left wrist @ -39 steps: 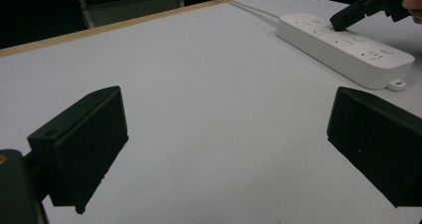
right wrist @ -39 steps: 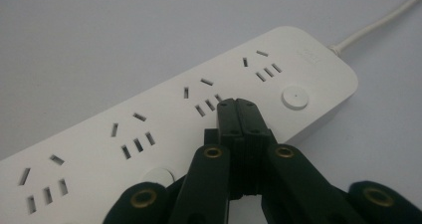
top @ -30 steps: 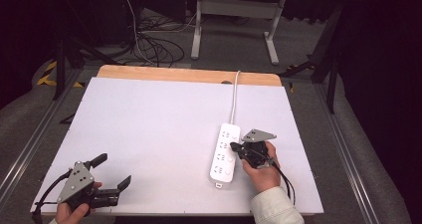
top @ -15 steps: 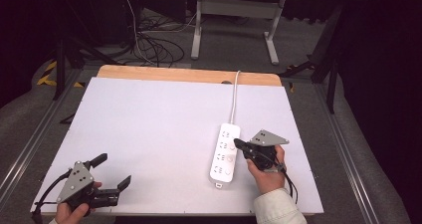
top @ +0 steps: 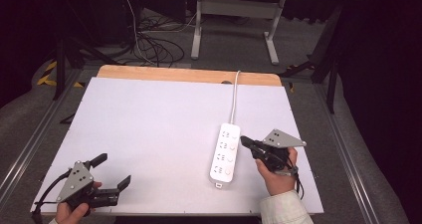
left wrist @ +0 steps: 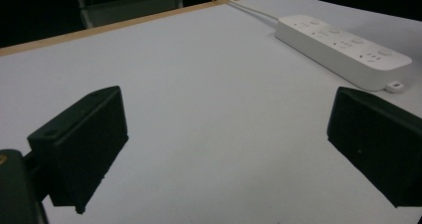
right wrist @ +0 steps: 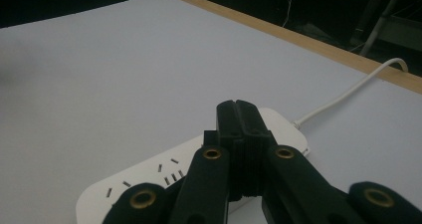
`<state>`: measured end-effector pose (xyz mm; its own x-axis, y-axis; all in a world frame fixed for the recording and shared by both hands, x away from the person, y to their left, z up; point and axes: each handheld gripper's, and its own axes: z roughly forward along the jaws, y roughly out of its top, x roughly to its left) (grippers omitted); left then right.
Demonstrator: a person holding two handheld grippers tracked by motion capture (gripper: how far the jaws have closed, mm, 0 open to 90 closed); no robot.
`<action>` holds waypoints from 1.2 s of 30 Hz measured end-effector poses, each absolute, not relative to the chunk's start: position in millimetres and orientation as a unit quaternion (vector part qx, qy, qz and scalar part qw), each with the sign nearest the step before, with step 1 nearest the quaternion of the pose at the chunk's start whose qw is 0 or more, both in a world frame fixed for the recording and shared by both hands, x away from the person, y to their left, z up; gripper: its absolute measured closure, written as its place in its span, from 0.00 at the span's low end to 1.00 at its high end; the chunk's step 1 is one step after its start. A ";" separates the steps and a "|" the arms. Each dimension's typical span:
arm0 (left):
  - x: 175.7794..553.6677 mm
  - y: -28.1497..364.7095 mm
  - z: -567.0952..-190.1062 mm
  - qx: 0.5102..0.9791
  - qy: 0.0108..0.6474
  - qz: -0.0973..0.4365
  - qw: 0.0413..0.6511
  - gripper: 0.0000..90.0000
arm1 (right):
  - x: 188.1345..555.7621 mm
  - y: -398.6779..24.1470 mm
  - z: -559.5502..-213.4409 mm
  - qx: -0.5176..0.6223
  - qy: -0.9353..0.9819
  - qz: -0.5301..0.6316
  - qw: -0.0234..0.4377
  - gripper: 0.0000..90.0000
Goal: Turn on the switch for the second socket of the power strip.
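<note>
Dark room all round, with a tangle of black cables (top: pixel 149 47) on the grey floor beyond the table and a grey metal stand (top: pixel 234 22) farther back. White table top (top: pixel 149 124) is bare apart from one item; a wooden strip (top: pixel 184 75) runs along its far edge, and metal rails flank both sides.

White power strip (top: pixel 227 153) lies flat on the right half of the table, long axis running away from the person, its white cord (top: pixel 234 99) leading off over the far edge.

Right gripper (top: pixel 245 141) sits just beside the strip's right side, tips pointing at it, jaws closed with nothing between them. Touching or hovering: can't tell from the high view. Left gripper (top: pixel 111 171) is at the near left corner, well apart from the strip, jaws spread wide and empty, held by the left hand (top: pixel 69 214).

Right gripper view adds the closed jaws pressed together over the power strip (right wrist: pixel 189 169), socket slots visible below them, and the cord (right wrist: pixel 348 92) running to the wooden edge. Left gripper view gives the strip's side profile (left wrist: pixel 343 50) with round buttons on top and a small tab at its near end, seen between the two parted jaws across bare white surface.
</note>
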<state>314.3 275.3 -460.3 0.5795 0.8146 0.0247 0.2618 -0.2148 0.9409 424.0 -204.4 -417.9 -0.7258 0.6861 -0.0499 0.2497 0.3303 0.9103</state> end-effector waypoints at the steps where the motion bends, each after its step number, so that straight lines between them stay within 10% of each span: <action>1: 314.1 275.2 -460.2 0.731 0.367 0.273 0.506 0.03 | 423.6 -204.3 -417.7 0.297 0.787 0.495 0.219 1.00; 7: 313.9 275.4 -460.1 0.730 0.368 0.273 0.506 0.03 | 423.7 -200.4 -418.6 0.293 0.796 0.487 0.210 1.00; 21: 313.8 275.3 -459.8 0.731 0.367 0.271 0.508 0.03 | 406.6 -197.8 -405.0 0.267 0.818 0.471 0.195 0.50; 36: 314.4 276.7 -458.9 0.739 0.365 0.251 0.508 0.03 | 386.4 -211.1 -405.7 0.294 0.820 0.464 0.160 0.28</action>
